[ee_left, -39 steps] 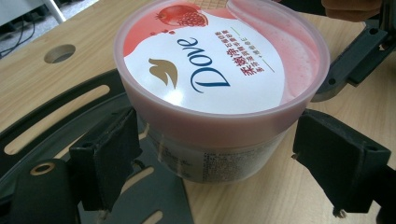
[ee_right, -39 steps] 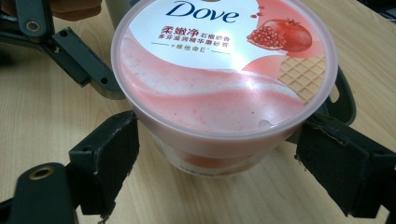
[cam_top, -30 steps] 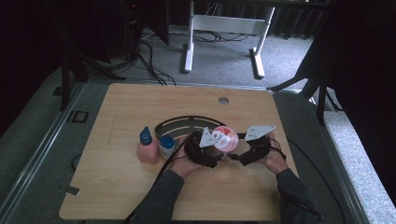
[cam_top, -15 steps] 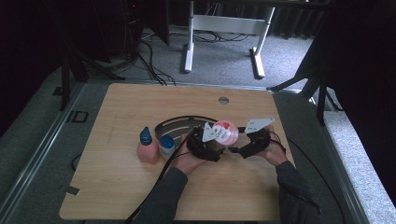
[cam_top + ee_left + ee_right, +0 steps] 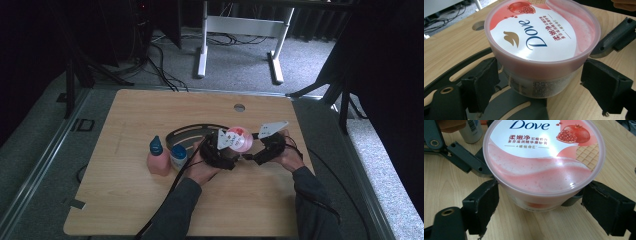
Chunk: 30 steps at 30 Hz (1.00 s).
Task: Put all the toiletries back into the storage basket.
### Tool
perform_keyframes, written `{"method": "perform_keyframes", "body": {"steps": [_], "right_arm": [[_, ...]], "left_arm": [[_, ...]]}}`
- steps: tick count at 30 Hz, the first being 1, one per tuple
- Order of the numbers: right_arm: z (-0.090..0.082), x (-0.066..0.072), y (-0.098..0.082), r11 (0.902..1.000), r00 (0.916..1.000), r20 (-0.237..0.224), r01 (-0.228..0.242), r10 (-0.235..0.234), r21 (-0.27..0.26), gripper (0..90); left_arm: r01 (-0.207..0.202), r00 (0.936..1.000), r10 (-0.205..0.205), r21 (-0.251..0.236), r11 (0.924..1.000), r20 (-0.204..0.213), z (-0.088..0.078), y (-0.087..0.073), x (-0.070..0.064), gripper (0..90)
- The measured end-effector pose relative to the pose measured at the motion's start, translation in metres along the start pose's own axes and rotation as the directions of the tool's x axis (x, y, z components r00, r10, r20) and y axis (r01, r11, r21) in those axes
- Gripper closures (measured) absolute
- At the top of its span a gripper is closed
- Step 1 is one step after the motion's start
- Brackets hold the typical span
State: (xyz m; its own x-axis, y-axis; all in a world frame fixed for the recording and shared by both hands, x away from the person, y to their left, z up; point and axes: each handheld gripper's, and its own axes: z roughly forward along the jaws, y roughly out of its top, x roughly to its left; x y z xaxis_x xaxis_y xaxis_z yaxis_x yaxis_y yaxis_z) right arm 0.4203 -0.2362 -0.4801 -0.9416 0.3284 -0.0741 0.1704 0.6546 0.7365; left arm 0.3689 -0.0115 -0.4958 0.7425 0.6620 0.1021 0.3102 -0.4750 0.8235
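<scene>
My left claw [image 5: 534,87] and right claw [image 5: 536,207] each stood spread around the pink Dove jar [image 5: 239,138], pads just off its wall, right of the counter [image 5: 125,200] centre. Two bottles [image 5: 167,156] stood near the left; bare wood lay toward the front edge.

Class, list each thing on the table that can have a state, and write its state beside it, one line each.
Pink tub: upright, lid on, between both pairs of jaws.
Left gripper: open, jaws flank the tub's base.
Right gripper: open, jaws flank the tub.
Pink bottle: upright, blue cap on.
White bottle: upright, blue cap on.
</scene>
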Motion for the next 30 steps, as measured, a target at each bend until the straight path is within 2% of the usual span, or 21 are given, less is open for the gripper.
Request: {"method": "perform_keyframes", "body": {"steps": [7,10,16,30], "right_arm": [[0.005,-0.009,0.006,0.9998,0.9999,-0.005,0.012,-0.012,0.018,16.3],[0.004,-0.012,0.008,0.9991,0.9995,0.013,0.027,-0.028,0.032,19.7],[0.007,-0.017,0.009,0.9983,0.9997,-0.001,0.026,-0.026,0.052,19.9],[0.015,-0.027,0.015,0.9970,0.9999,0.002,0.014,-0.015,0.076,22.8]], "left_arm": [[0.011,0.9994,-0.011,0.004,0.9999,-0.034,0.003,0.001,0.004,15.8],[0.019,0.9987,-0.019,-0.004,0.9998,-0.047,0.004,0.001,0.006,17.4],[0.012,0.9981,-0.012,0.001,0.9999,-0.061,0.008,0.000,0.007,17.6],[0.044,0.9931,-0.044,0.003,0.9990,-0.109,0.015,0.001,0.013,17.5]]}}
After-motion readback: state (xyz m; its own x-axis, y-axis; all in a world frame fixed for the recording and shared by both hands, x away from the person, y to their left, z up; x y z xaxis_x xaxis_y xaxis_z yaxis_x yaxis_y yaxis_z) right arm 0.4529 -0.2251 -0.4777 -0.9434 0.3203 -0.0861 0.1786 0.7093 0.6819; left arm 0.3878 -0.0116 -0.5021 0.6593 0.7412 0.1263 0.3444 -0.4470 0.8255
